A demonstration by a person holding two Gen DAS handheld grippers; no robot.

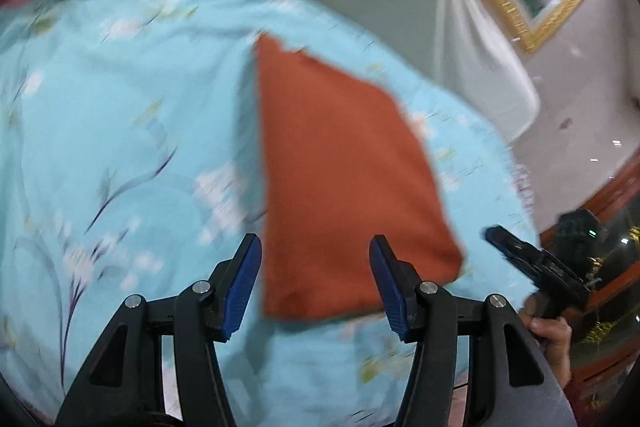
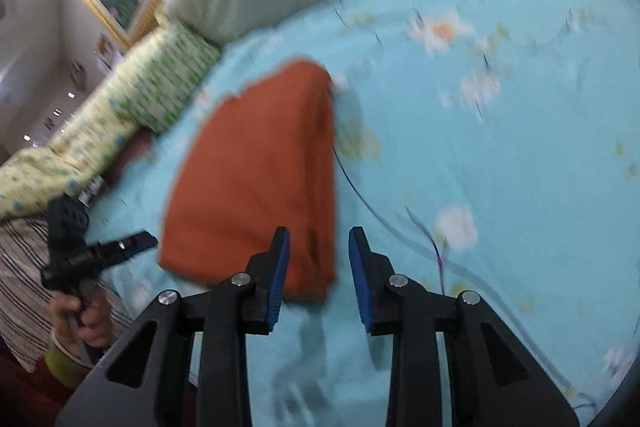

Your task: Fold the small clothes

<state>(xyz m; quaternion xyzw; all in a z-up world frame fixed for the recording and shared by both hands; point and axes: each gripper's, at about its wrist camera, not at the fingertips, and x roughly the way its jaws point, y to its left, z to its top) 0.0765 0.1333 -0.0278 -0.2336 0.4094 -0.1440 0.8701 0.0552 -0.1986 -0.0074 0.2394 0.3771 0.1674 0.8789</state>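
L gripper (image 1: 315, 283) and R gripper (image 2: 319, 281) both hover over the bed, fingers apart, holding nothing. Orange cloth (image 1: 344, 179) lies folded flat on blue floral sheet (image 1: 120, 131), between grippers; frames blurry.

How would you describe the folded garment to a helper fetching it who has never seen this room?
On the bed with the light blue floral sheet, look between the two hand-held grippers. The orange cloth lies there folded flat, the only plain, unpatterned solid-coloured piece on the sheet.
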